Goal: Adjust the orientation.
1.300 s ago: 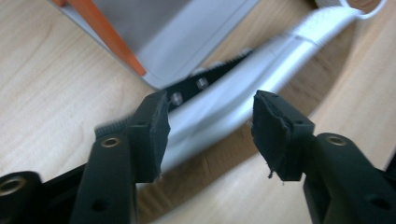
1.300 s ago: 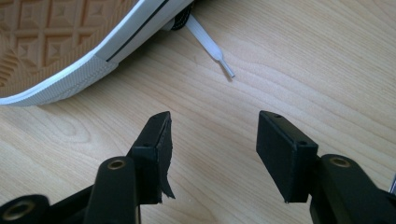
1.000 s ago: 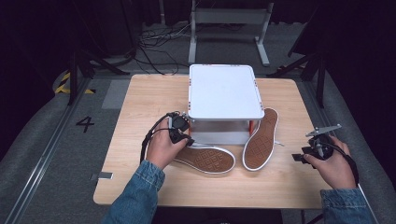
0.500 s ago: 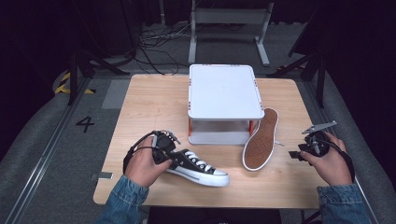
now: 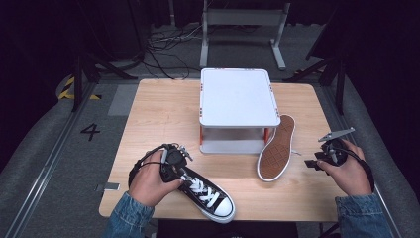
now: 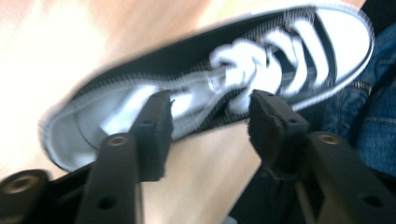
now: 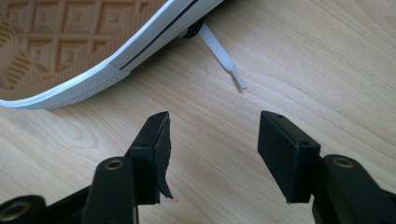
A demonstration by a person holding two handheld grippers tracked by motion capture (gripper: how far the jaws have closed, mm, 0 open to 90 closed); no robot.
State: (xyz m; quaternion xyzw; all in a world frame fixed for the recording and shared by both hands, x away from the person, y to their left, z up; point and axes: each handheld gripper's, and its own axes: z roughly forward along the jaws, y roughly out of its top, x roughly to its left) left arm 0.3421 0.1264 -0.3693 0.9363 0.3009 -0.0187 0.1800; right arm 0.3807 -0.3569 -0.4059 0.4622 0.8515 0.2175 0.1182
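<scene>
Since a second ago I have turned the near shoe (image 5: 205, 194) off its side, where its brown sole faced up, and drawn it toward my edge of the table (image 5: 163, 114); it now stands on its sole with laces up, toe pointing to the front right corner and heel beside my left hand (image 5: 148, 183). My left gripper (image 5: 174, 161) sits at the heel end, and in the left gripper view its jaws stand apart with the shoe (image 6: 210, 88) beyond them, nothing between the pads, so I judge it has let go or is just lifting clear; the picture is blurred there, which suits a hand in motion. I hold it low and close so I can steady the shoe if it tips. The other shoe (image 5: 275, 148) lies sole up, leaning against the right side of the white stand (image 5: 237, 99), its toe toward me. My right gripper (image 5: 324, 157) hangs near the table's right edge, well apart from that shoe in the high view, with its jaws wide and empty; in the right gripper view they point at bare wood just short of the sole (image 7: 70, 42) and a loose lace end (image 7: 224, 60). I judge I keep it there ready to turn this second shoe upright like the first.
</scene>
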